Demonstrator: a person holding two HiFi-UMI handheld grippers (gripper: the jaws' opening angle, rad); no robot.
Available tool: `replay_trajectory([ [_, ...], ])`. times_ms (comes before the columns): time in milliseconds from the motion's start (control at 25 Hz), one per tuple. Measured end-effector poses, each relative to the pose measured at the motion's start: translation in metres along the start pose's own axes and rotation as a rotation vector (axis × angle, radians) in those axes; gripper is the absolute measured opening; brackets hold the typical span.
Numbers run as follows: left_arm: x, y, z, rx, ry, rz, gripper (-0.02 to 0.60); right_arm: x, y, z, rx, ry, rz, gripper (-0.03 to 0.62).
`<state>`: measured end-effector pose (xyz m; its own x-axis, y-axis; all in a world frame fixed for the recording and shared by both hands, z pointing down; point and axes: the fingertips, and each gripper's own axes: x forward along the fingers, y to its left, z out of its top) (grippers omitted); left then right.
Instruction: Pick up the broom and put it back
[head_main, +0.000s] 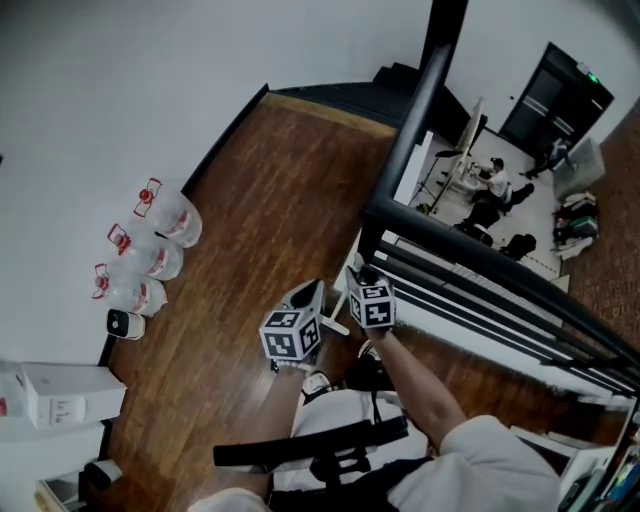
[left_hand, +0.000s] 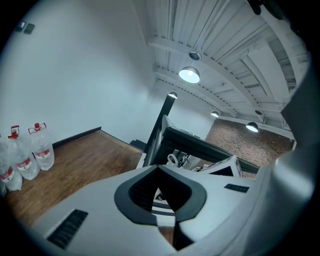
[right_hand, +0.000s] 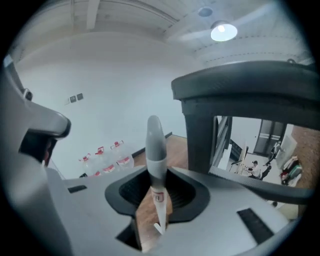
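2 grippers are held side by side above the wood floor (head_main: 270, 190), close to the black railing (head_main: 480, 260).

Right gripper (right_hand: 156, 200): the jaws are partly closed and clamp the broom (right_hand: 155, 150) by its handle.
- The handle sits in the recess of the dark pads (right_hand: 187, 197).
- Its gray end cap projects beyond the jaws. The white shaft runs back between them and carries a small red-printed label.
- The broom's brush end is not visible in any view.
- In the head view this gripper (head_main: 365, 272) is the one nearer the railing.

Left gripper (left_hand: 165, 200): the jaws stand slightly apart with a narrow gap.
- Nothing is gripped. Only floor and the base of the railing show through the gap.
- In the head view this gripper (head_main: 305, 293) lies just beside the right one, on the wall side.

Surroundings:
- 3 clear water bottles (head_main: 150, 245) with red caps stand in a row against the white wall, well apart from both grippers.
- 1 small white device (head_main: 125, 323) sits at the end of the row, nearest the person.
- 1 white box (head_main: 70, 395) lies further along the same wall.
- People (head_main: 495, 185) are on a lower level beyond the railing.
- A ceiling lamp (left_hand: 189, 75) is lit overhead.
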<state>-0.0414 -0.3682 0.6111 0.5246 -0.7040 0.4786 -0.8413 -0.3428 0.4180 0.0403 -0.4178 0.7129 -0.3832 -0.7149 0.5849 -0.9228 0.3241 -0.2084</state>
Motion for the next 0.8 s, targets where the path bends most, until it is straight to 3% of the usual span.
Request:
replay_trajectory([
  [280,-0.03,-0.002,0.009,0.022,-0.044,-0.023,-0.006,-0.061,0.04,0.014,-0.022,-0.038,0.04,0.129],
  [800,-0.084,-0.02,0.041,0.12,-0.157,-0.05,-0.006,-0.167,0.101,0.119,-0.161,-0.225,0.066,0.127],
])
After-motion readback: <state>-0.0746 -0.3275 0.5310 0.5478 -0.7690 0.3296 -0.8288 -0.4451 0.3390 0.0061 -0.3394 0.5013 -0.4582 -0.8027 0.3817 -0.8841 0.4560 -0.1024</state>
